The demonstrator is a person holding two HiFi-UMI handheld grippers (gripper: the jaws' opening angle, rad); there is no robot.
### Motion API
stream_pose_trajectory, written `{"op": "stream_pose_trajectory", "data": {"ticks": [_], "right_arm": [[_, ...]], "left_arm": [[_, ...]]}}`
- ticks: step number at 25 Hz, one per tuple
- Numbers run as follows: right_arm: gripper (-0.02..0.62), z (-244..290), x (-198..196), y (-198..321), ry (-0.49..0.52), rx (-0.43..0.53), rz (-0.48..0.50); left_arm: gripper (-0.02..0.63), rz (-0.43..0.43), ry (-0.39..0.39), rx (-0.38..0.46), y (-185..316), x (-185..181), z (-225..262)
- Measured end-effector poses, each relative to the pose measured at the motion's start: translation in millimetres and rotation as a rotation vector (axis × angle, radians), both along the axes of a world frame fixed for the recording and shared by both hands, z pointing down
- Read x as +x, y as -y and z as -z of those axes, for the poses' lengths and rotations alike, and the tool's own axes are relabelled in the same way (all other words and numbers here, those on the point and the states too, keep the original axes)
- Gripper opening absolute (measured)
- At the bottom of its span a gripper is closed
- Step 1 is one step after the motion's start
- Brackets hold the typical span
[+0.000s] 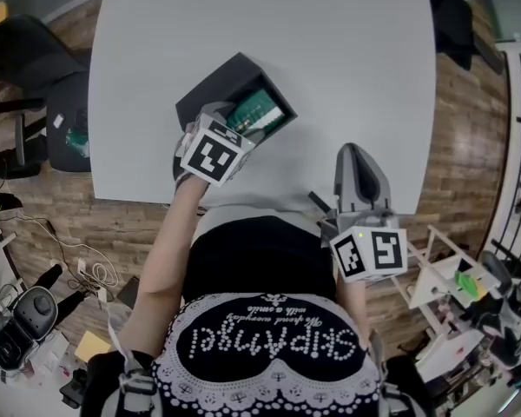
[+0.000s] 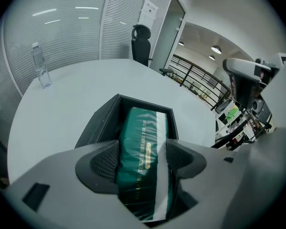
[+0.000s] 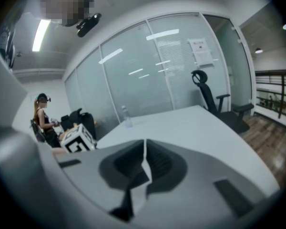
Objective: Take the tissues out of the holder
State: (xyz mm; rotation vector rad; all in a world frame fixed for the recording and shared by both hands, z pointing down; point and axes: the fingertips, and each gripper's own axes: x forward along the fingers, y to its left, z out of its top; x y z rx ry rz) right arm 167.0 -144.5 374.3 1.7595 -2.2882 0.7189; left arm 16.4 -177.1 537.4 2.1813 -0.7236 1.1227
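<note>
On table (image 1: 269,50), holder (image 2: 97,128) with tissue pack (image 2: 140,128) inside; my left tongs (image 2: 143,159) clasping pack; my right tongs (image 1: 358,159) rightward, at table's near edge.

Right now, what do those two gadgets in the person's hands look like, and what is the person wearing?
The left gripper and right gripper are each a smooth grey body with two jaws lined with dark textured pads. Each carries a white cube printed with black square markers. The person wears a black top with white lettering and lacy trim; no sleeves cover the forearms.
</note>
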Motion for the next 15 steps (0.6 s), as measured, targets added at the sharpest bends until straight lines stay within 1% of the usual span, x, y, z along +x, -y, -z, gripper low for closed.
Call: {"op": "stream_pose_trajectory", "data": {"ticks": [4,15], "right_arm": [[0.035,-1.1,1.0,-0.9,-0.004,-0.005,-0.007],[0.035,6.1,3.4,-2.5,-0.011,0.009,-0.014]], "left_arm": [[0.327,-0.006,-0.001,0.008,0.1,0.8,-0.1],[0.319,-0.002,0.001,0.022,-1.3,2.6,4.7]]}}
